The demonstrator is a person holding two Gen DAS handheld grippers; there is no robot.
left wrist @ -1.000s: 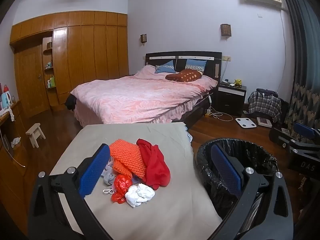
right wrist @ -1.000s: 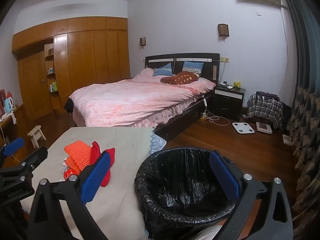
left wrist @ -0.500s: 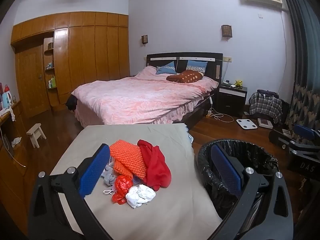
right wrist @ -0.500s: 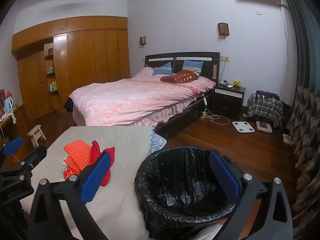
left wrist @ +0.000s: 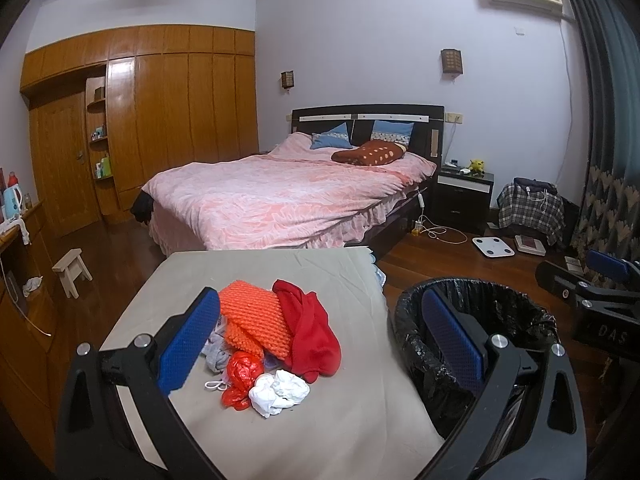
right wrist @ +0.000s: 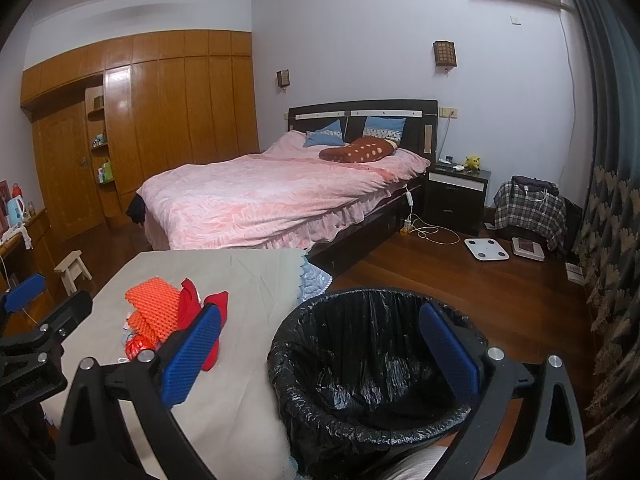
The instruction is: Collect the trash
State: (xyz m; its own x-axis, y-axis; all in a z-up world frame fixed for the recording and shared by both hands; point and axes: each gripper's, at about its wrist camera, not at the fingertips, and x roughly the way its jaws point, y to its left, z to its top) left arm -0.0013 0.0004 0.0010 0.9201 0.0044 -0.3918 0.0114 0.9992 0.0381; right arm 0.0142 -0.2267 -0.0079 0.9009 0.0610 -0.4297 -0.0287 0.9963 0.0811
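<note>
A heap lies on the grey-covered table (left wrist: 260, 276): an orange foam net (left wrist: 254, 320), a red cloth (left wrist: 312, 336), a red plastic bag (left wrist: 240, 376), crumpled white paper (left wrist: 280, 392) and a grey scrap (left wrist: 216, 352). A bin with a black liner (right wrist: 372, 360) stands at the table's right edge; it also shows in the left wrist view (left wrist: 496, 320). My left gripper (left wrist: 320, 344) is open and empty above the heap. My right gripper (right wrist: 320, 352) is open and empty above the bin. The heap shows in the right wrist view (right wrist: 160, 312).
A bed with a pink cover (left wrist: 288, 196) stands behind the table. A small wooden stool (left wrist: 72, 272) is on the floor at the left. A white scale (right wrist: 486, 249), a cable and a plaid-covered heap (right wrist: 530, 208) lie on the wooden floor at the right.
</note>
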